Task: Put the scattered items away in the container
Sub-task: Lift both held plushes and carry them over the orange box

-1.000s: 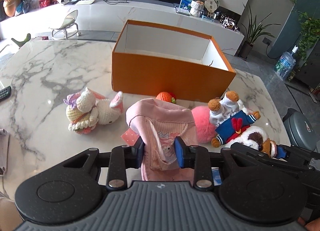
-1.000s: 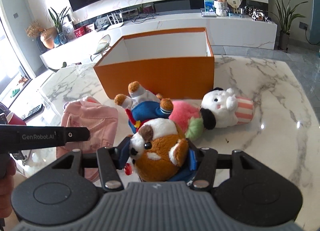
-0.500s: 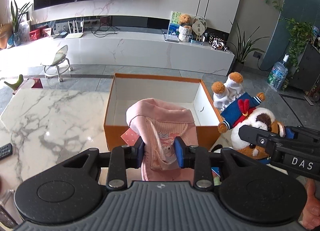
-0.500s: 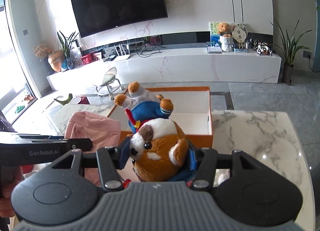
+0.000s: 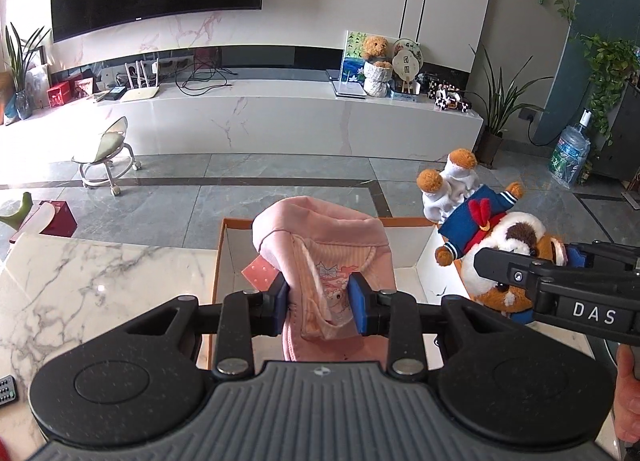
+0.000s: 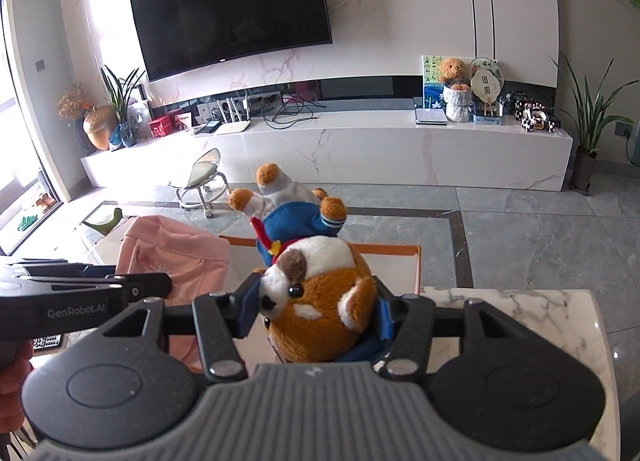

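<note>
Lifted higher — pink hat (image 5: 320, 245) and plush dog (image 6: 320, 301) over orange box (image 5: 404, 223).

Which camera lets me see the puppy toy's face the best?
The right wrist view. The puppy toy sits front and centre there, clamped in the right gripper, with its eye and nose showing. The left wrist view catches the puppy toy from the side, its face partly hidden behind the gripper.

The left gripper (image 5: 319, 303) clamps a soft pink fabric hat (image 5: 324, 245) above the open orange cardboard box (image 5: 426, 261) — beside it, the right gripper (image 5: 560, 261) carries a brown-and-white plush dog in a blue sailor suit (image 5: 496, 233).
</note>
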Available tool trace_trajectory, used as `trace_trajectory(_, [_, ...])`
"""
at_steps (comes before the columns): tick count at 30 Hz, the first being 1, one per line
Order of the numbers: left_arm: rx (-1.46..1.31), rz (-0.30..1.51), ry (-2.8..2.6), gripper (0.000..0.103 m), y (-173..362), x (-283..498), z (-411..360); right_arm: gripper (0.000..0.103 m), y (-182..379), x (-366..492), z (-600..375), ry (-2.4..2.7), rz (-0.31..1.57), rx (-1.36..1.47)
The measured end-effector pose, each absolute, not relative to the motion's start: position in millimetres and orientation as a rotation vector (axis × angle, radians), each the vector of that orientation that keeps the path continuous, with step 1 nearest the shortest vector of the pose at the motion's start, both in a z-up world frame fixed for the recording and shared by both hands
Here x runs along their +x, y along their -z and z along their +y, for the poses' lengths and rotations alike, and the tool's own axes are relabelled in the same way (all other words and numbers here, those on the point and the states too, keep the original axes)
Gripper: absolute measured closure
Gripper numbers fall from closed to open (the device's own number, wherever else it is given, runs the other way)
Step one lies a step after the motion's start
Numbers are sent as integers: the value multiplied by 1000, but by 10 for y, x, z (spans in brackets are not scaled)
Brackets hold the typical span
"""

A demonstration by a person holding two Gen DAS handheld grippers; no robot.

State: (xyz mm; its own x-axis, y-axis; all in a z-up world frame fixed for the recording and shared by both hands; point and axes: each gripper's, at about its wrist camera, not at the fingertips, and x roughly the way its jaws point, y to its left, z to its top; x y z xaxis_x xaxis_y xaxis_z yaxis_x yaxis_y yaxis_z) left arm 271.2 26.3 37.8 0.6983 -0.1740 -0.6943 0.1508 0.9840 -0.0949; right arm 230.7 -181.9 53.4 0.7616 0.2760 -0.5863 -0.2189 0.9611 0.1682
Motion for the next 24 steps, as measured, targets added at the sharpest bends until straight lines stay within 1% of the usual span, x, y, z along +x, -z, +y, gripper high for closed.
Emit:
trace_trajectory(7, [-42, 898, 209, 67, 198, 3323, 271, 45, 50, 3125, -1720, -237, 784, 81])
trace_trajectory(11, [-38, 976, 200, 67, 593, 3590, 266, 45, 445, 3457, -1649, -226, 878, 76])
trace_trajectory(14, [-37, 1014, 183, 67, 796, 3678, 307, 45, 707, 3626, -1602, -218, 935, 80])
trace_trajectory(20, [-24, 1074, 158, 66, 1059, 3781, 345, 44, 995, 3827, -1515, -186, 1004, 60])
trace_trajectory(24, [-19, 1111, 153, 65, 1146, 3823, 335, 43, 1051, 3879, -1495, -175, 1038, 61])
